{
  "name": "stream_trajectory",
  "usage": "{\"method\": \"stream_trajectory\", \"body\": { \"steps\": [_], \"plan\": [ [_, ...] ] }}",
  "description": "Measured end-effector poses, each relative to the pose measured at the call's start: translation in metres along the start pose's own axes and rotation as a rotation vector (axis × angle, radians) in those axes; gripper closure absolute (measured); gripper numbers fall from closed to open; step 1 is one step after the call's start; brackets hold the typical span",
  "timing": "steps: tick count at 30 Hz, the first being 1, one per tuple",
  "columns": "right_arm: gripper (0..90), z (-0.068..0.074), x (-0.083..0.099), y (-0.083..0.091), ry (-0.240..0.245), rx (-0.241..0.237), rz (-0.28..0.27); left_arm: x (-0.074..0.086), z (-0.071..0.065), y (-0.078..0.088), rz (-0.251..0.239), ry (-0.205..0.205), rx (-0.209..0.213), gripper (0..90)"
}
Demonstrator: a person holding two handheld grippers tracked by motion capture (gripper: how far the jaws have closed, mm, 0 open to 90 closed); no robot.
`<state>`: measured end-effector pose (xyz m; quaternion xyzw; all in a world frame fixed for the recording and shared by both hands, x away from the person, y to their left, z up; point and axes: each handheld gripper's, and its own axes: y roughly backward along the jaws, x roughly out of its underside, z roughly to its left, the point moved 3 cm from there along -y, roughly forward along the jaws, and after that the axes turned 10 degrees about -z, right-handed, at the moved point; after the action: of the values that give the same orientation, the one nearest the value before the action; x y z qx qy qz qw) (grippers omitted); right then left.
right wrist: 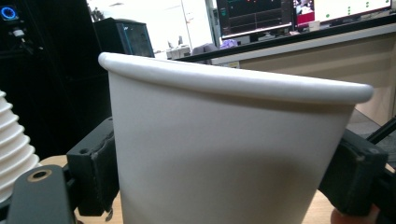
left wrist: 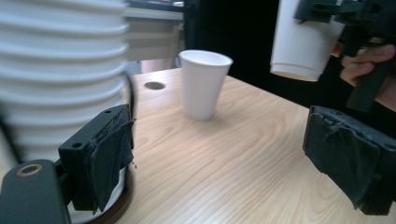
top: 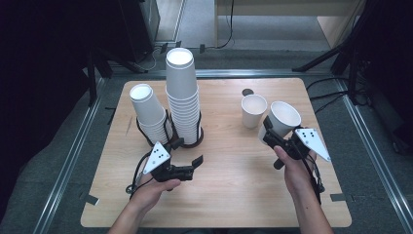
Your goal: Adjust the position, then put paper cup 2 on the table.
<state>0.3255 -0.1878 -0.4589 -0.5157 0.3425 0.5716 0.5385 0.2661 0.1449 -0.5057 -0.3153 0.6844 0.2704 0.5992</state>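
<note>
While the right gripper (top: 271, 130) clamps a white paper cup (top: 282, 118) by its sides above the table (top: 234, 195), a second cup (top: 253, 110) stands just beside it. Near the taller stack (top: 183, 92) the left gripper (top: 189, 152) hangs empty — jaws apart.

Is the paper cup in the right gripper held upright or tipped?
Tipped. In the high view the held cup, clamped by the right gripper, leans so its open mouth faces the camera, unlike the upright cup beside it.

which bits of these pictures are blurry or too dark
Left gripper view: the cup stack at left is smeared with blur, the standing cup sharp. Right gripper view: the held cup is slightly soft. High view: the table is lit, the surroundings dark.
</note>
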Motion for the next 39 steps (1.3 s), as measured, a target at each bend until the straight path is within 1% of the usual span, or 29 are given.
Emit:
{"method": "stream_trajectory", "body": {
  "steps": [2, 4, 6, 7, 9, 10, 12, 13, 14, 15, 16, 18, 19, 20, 21, 22, 23, 24, 25, 27, 29, 31, 32, 34, 35, 36, 37, 38, 39],
  "plan": [
    [14.2, -0.004, 0.003, -0.001, 0.021, 0.017, -0.002, 0.004, 0.004, 0.006, 0.005, 0.000, -0.018, 8.7],
    [14.3, -0.007, 0.006, -0.002, 0.033, 0.011, -0.012, 0.008, 0.007, 0.012, 0.013, -0.002, -0.027, 8.7],
    [14.3, -0.010, 0.007, -0.003, 0.063, 0.010, -0.037, 0.011, 0.009, 0.017, 0.024, 0.003, -0.032, 8.7],
    [14.4, -0.012, 0.007, -0.004, 0.091, -0.001, -0.043, 0.012, 0.011, 0.020, 0.027, 0.006, -0.037, 8.7],
    [14.5, -0.013, 0.008, -0.004, 0.129, -0.022, -0.050, 0.014, 0.015, 0.026, 0.035, 0.013, -0.048, 8.7],
    [14.6, -0.015, 0.009, -0.005, 0.156, -0.019, -0.047, 0.014, 0.016, 0.028, 0.034, 0.017, -0.054, 8.7],
    [14.9, -0.017, 0.010, -0.006, 0.163, -0.018, -0.051, 0.015, 0.020, 0.034, 0.037, 0.020, -0.067, 8.7],
    [15.1, -0.019, 0.011, -0.006, 0.178, -0.024, -0.027, 0.016, 0.021, 0.036, 0.036, 0.023, -0.069, 8.7],
    [15.1, -0.020, 0.012, -0.006, 0.186, -0.024, -0.016, 0.016, 0.023, 0.039, 0.036, 0.027, -0.073, 8.8],
    [15.2, -0.021, 0.013, -0.007, 0.198, -0.019, -0.005, 0.017, 0.025, 0.042, 0.042, 0.034, -0.080, 8.8],
    [15.2, -0.023, 0.015, -0.007, 0.206, -0.019, -0.005, 0.017, 0.027, 0.044, 0.045, 0.041, -0.088, 8.8],
    [15.3, -0.025, 0.017, -0.009, 0.216, -0.017, -0.009, 0.018, 0.031, 0.048, 0.046, 0.068, -0.102, 8.8],
    [15.3, -0.027, 0.018, -0.010, 0.213, -0.012, -0.010, 0.019, 0.033, 0.050, 0.048, 0.080, -0.102, 9.0],
    [15.6, -0.029, 0.018, -0.010, 0.195, -0.004, -0.014, 0.019, 0.034, 0.051, 0.048, 0.088, -0.106, 9.4],
    [15.8, -0.031, 0.019, -0.010, 0.191, 0.002, -0.023, 0.020, 0.036, 0.054, 0.050, 0.095, -0.115, 9.8],
    [15.9, -0.034, 0.019, -0.011, 0.191, 0.006, -0.039, 0.021, 0.037, 0.055, 0.051, 0.106, -0.119, 12.4],
    [16.1, -0.035, 0.020, -0.011, 0.194, 0.007, -0.045, 0.021, 0.039, 0.057, 0.057, 0.117, -0.120, 13.1],
    [16.1, -0.037, 0.021, -0.011, 0.188, 0.006, -0.046, 0.022, 0.041, 0.058, 0.064, 0.124, -0.124, 13.2],
    [16.1, -0.039, 0.022, -0.012, 0.191, 0.006, -0.043, 0.023, 0.043, 0.059, 0.071, 0.134, -0.126, 13.2],
    [16.1, -0.043, 0.026, -0.014, 0.210, 0.009, -0.037, 0.023, 0.045, 0.062, 0.101, 0.181, -0.129, 13.2],
    [16.1, -0.047, 0.030, -0.017, 0.203, -0.004, -0.022, 0.023, 0.047, 0.064, 0.113, 0.199, -0.130, 13.0],
    [16.0, -0.047, 0.032, -0.018, 0.199, -0.009, -0.021, 0.023, 0.047, 0.067, 0.124, 0.193, -0.124, 12.6],
    [16.0, -0.048, 0.034, -0.019, 0.200, -0.013, -0.019, 0.023, 0.048, 0.068, 0.131, 0.195, -0.120, 10.0],
    [15.8, -0.048, 0.038, -0.023, 0.203, -0.014, -0.008, 0.024, 0.048, 0.070, 0.139, 0.181, -0.122, 8.1],
    [15.9, -0.049, 0.042, -0.026, 0.203, -0.013, 0.001, 0.025, 0.049, 0.071, 0.146, 0.171, -0.125, 0.0],
    [15.9, -0.049, 0.042, -0.026, 0.203, -0.013, 0.001, 0.026, 0.049, 0.073, 0.160, 0.155, -0.128, 0.0],
    [15.8, -0.049, 0.044, -0.028, 0.205, -0.008, 0.009, 0.027, 0.050, 0.074, 0.172, 0.134, -0.138, 0.0],
    [15.8, -0.050, 0.047, -0.029, 0.205, -0.003, 0.020, 0.028, 0.052, 0.077, 0.184, 0.109, -0.163, 0.0],
    [15.7, -0.052, 0.050, -0.032, 0.204, 0.005, 0.030, 0.029, 0.053, 0.078, 0.193, 0.100, -0.177, 0.0]
  ]
}}
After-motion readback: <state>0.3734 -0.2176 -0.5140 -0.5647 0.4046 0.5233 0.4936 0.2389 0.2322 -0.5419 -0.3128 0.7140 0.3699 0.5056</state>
